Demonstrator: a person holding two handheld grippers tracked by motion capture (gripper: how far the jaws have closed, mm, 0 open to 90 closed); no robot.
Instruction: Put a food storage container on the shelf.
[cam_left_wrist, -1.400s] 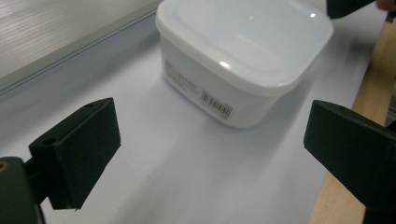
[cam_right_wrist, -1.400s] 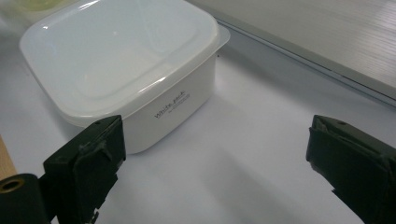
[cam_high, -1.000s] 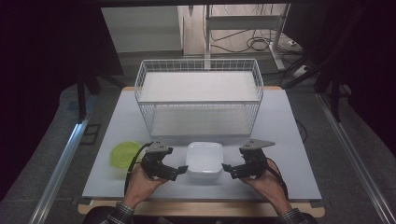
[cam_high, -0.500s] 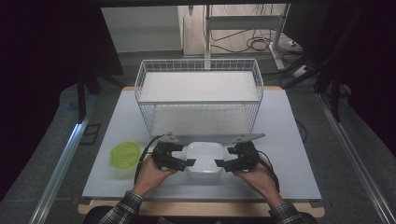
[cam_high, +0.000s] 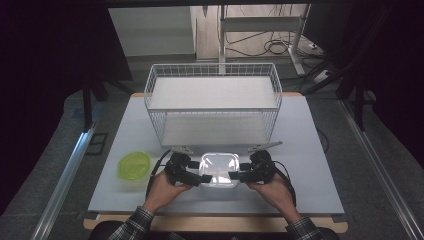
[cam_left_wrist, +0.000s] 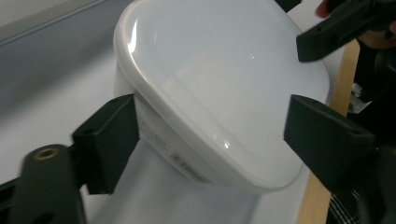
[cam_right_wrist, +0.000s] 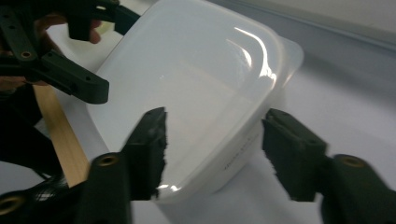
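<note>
Flanking a white lidded box (cam_high: 219, 170) at the near middle of the tabletop (cam_high: 310, 150), the left claw (cam_high: 200, 178) and the right claw (cam_high: 238, 176) are seen in the high view, one at each short side of the box. The box stands flat on the tabletop, just in front of a white wire basket (cam_high: 214, 102), and well apart from a green bowl (cam_high: 134, 165) that lies to its left.

In the left gripper view the box (cam_left_wrist: 219, 88) is seen between the jaws of the left claw (cam_left_wrist: 243, 135): one jaw lies against the side wall under the lid's rim, while the other stands a little off the lid's corner. The jaws have just been closing around the box, but a firm clamp is not shown, so the left claw is taken as apart. The other claw's jaw tips are seen at the top right of this view.

In the right gripper view the box (cam_right_wrist: 196, 84) is likewise seen between the jaws of the right claw (cam_right_wrist: 212, 140). One jaw overlaps the lid's near edge, the other stands clear of the wall beside it. These jaws too have just been closing, with the box between them and not yet pinched.
</note>
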